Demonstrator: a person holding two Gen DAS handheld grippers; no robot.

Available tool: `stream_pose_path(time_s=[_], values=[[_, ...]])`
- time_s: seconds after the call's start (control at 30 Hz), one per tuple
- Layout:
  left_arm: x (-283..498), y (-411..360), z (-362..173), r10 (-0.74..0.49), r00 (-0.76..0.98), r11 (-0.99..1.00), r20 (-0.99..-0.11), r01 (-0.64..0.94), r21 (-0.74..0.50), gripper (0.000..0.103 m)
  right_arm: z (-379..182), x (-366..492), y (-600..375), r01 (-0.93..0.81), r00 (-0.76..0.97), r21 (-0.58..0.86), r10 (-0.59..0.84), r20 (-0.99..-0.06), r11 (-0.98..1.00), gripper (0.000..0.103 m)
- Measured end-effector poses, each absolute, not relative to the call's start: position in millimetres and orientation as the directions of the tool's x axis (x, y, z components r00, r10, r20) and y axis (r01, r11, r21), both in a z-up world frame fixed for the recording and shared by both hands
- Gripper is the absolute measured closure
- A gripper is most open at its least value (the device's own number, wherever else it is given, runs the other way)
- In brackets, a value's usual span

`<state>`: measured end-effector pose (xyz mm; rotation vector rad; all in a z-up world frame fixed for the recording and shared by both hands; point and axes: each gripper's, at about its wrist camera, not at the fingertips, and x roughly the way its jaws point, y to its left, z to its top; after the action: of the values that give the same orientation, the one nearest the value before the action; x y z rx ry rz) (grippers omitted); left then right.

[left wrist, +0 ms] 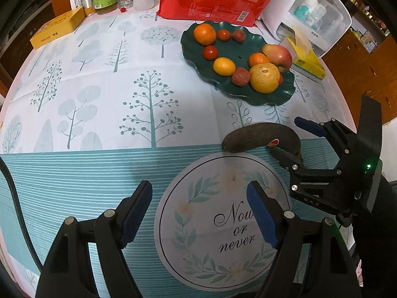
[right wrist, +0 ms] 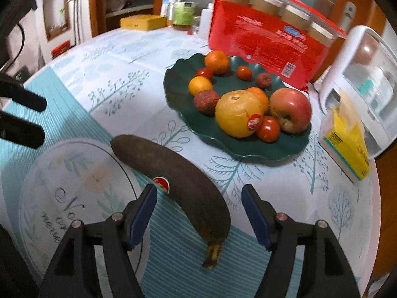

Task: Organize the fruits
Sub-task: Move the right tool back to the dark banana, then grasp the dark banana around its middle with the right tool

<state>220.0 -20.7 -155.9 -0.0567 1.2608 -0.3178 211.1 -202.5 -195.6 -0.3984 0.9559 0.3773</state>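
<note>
Right gripper [right wrist: 199,213] fingers spread wide, straddling the blackened banana [right wrist: 173,181] lying on the worktop [right wrist: 111,57], no contact visible. Left gripper [left wrist: 199,211] also open, empty, beside it. Green plate [right wrist: 248,149] nearby.

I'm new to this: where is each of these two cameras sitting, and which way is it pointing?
Left wrist view: sits on the left tool, facing forward over the tree-print tablecloth toward the dark green wavy plate of fruit; its own open fingers show, and the right tool at right.
Right wrist view: sits on the right tool, looking down at the blackened banana between its open fingers; the left tool's fingertips show at left.
Shared: banana, plate, tablecloth, red plastic package.
</note>
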Motion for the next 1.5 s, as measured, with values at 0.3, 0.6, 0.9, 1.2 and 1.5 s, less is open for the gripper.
stream_pose_path(time_s=[0.3,0.6,0.9,1.2,1.5], values=[[227.5,-18.3,-161.6,-0.263,0.255,0.957,-0.930,0.193,-0.217,0.026,-205.9,222.8,-201.8,-0.541,0.469,-0.121,0.179,-0.865,0.833,0.032],[231.0,-16.2,-163.1,-0.259,0.255,0.958,-0.932,0.187,-0.215,0.026,-208.2,228.4,-199.6,-0.578,0.442,-0.056,0.254,-0.860,0.814,0.043],[226.8,-14.8,-159.4,-0.264,0.266,0.956,-0.927,0.199,-0.215,0.026,-206.1,226.0,-196.9,-0.530,0.441,-0.041,0.234,-0.867,0.847,0.049],[220.6,-5.6,-151.7,-0.269,0.290,0.955,-0.918,0.200,-0.217,0.026,-197.7,211.7,-199.0,-0.436,0.453,0.018,0.237,-0.860,0.900,0.062],[218.6,4.5,-145.9,-0.302,0.297,0.942,-0.906,0.242,-0.234,0.026,-184.8,196.7,-189.4,-0.376,0.475,0.042,0.231,-0.849,0.926,0.071]])
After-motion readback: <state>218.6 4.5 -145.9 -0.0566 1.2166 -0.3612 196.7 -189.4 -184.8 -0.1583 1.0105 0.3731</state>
